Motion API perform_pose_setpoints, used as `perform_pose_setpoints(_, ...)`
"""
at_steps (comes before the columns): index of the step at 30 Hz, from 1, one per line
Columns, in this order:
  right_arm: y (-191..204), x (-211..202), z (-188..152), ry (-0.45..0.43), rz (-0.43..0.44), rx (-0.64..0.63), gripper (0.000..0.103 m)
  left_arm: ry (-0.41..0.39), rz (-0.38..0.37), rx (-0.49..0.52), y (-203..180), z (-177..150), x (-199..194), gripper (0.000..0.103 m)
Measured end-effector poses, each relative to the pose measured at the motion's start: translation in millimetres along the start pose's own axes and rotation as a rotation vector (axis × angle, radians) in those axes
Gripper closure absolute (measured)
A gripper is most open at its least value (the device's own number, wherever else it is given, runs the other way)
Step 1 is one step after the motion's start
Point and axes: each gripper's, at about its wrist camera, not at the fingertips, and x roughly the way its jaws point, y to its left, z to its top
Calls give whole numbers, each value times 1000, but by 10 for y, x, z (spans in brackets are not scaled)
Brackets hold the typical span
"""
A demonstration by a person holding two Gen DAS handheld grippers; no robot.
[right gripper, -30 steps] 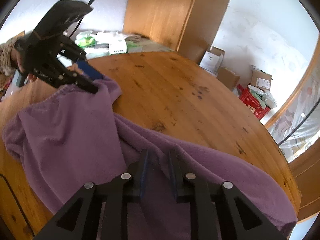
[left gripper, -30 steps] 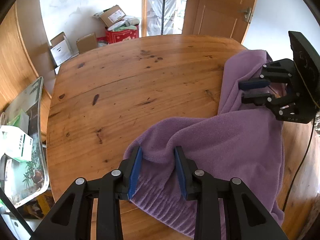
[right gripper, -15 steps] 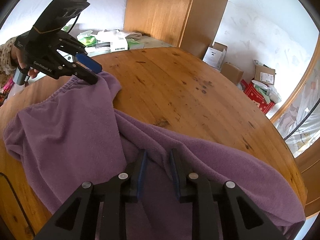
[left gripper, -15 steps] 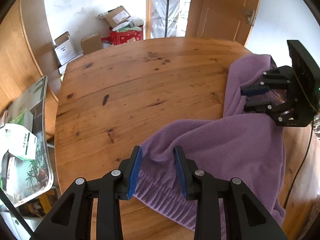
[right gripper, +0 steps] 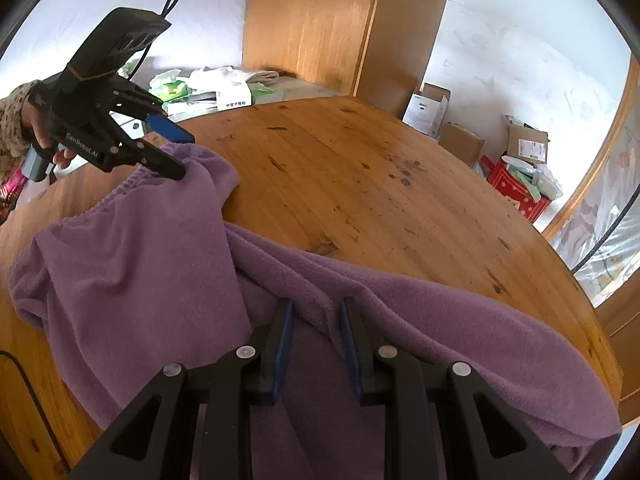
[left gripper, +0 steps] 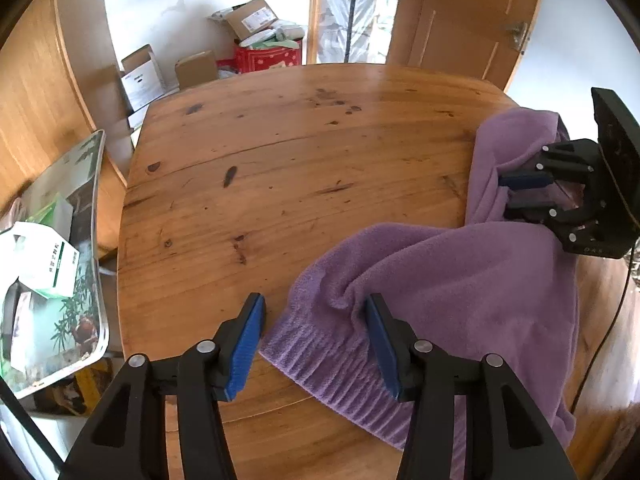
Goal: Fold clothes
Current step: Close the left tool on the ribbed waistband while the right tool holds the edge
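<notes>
Garment: the purple fleece (left gripper: 460, 272) lies crumpled over the table (left gripper: 280, 168), lower right in your left wrist view; in the right wrist view it runs from lower left to lower right of the frame.
Left gripper: your left gripper (left gripper: 316, 340) stands with jaws wide and opening; the ribbed hem lies between them, the left pad clear of the cloth, the right pad just at a fold.
Right gripper: your right gripper (right gripper: 316, 344) has its jaws narrow, astride a ridge of fleece; whether the pads press it I cannot tell.
Left view only: the door (left gripper: 472, 16) at upper right, and a glass-topped stand (left gripper: 60, 248) with cartons at left.
Right view only: your hand (right gripper: 40, 136) on the left gripper's handle at upper left, a wardrobe (right gripper: 336, 24) at top centre, and the hem hanging below that gripper's lower finger.
Both views: cardboard boxes (left gripper: 148, 72) and a red box (left gripper: 268, 54) along the wall.
Change: a second ago your left jaws stood closer, set about the hem; now they stand spread. Your right jaws have widened slightly.
</notes>
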Motion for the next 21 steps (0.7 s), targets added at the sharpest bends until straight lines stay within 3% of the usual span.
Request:
perform_pose_setpoints(5,-6,-1,-6,-6,1,14,79,-13,11,10,-39,-27,-16,52)
perform_pose_setpoints(9,-2,-1,-7,-7,-2,23,79,-18,30,43,-99,-51,-34,70)
perform_pose_setpoints(12,7,-3,-13,-9,-10,26,81,-32,34,62,-138,-57,-53,78)
perform_pose_setpoints(15,4,-8,-12,-8,-33,28,94,-51,49,91,-201,-49,-89,91)
perform_pose_setpoints(21,49,-143,1,-52,-65,29,99,-88,53,79,-239,-44,-202,93)
